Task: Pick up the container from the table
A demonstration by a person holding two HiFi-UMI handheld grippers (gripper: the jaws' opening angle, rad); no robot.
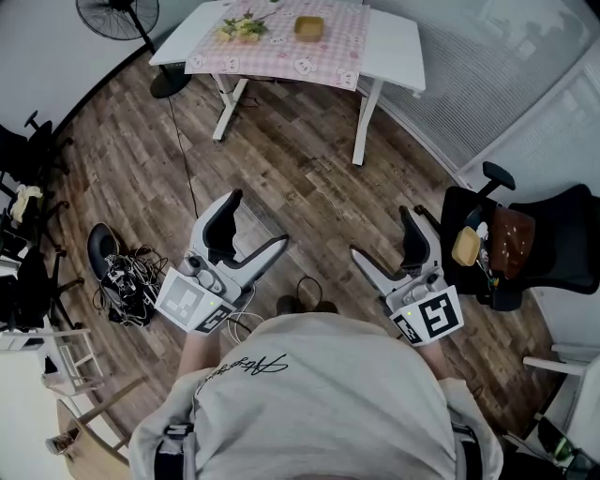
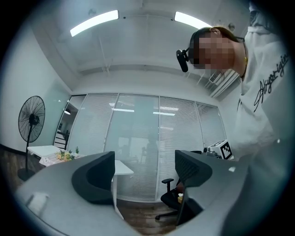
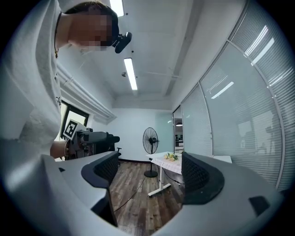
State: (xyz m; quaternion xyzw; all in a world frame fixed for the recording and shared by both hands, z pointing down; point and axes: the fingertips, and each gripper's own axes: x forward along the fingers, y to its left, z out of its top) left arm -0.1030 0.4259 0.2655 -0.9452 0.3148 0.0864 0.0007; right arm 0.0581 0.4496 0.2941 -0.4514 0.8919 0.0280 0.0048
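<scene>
A small tan container (image 1: 308, 26) sits on a white table (image 1: 394, 42) under a pink checked cloth, far across the room, beside a bunch of flowers (image 1: 242, 28). My left gripper (image 1: 257, 219) is held at waist height over the wooden floor, open and empty. My right gripper (image 1: 380, 231) is beside it, also open and empty. In the left gripper view the jaws (image 2: 143, 173) frame glass walls, with the table (image 2: 46, 150) at the left edge. The right gripper view (image 3: 150, 173) shows the table (image 3: 168, 161) and flowers (image 3: 171, 156) ahead; the container is too small to pick out there.
A standing fan (image 1: 122, 17) is left of the table. A black office chair (image 1: 525, 244) loaded with things stands at the right. A heap of cables (image 1: 127, 277) lies on the floor at the left, near more dark chairs (image 1: 28, 150). Glass walls with blinds (image 1: 506, 84) run along the right.
</scene>
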